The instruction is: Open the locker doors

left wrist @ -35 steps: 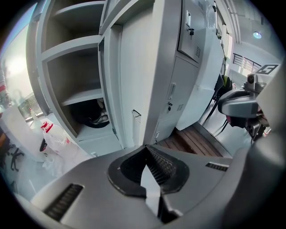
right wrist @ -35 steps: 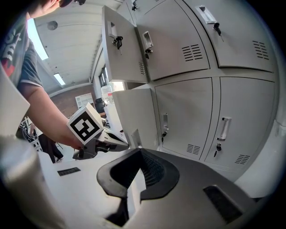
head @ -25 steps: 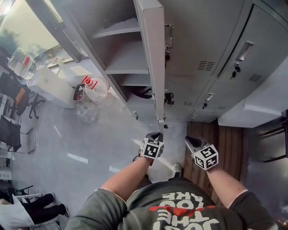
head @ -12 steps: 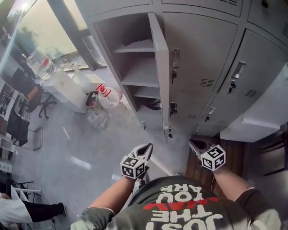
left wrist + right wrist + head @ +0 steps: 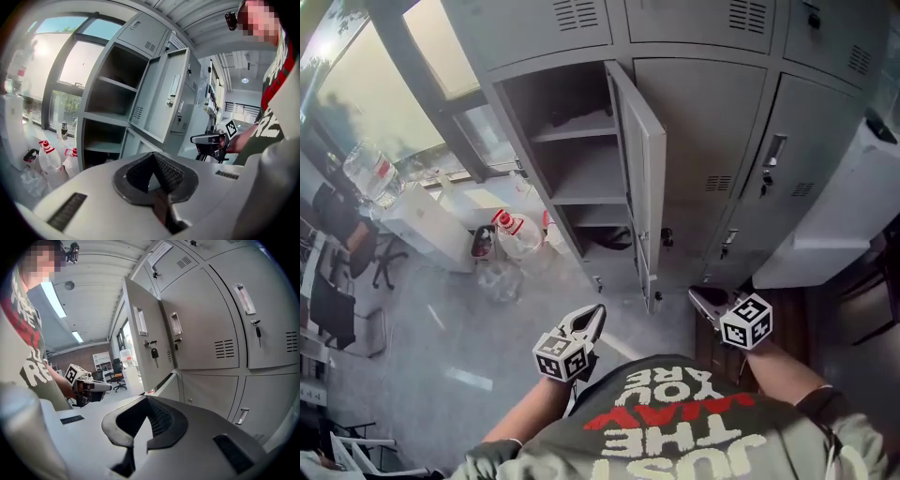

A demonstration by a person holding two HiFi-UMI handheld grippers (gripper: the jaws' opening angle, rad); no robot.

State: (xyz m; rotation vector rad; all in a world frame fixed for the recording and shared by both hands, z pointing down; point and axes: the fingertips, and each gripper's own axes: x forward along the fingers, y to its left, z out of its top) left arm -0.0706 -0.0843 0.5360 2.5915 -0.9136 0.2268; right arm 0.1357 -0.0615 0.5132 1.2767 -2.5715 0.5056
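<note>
A grey floor and a bright window flank a bank of grey lockers. One open locker door stands ahead of the fingertips, between the two grippers. The closed doors beyond the right gripper are still to open. The left gripper and the right one are both pinched shut and empty. A second ago the left fingertips sat just under the open door's lower corner; now they hang clear, off to its left.
</note>
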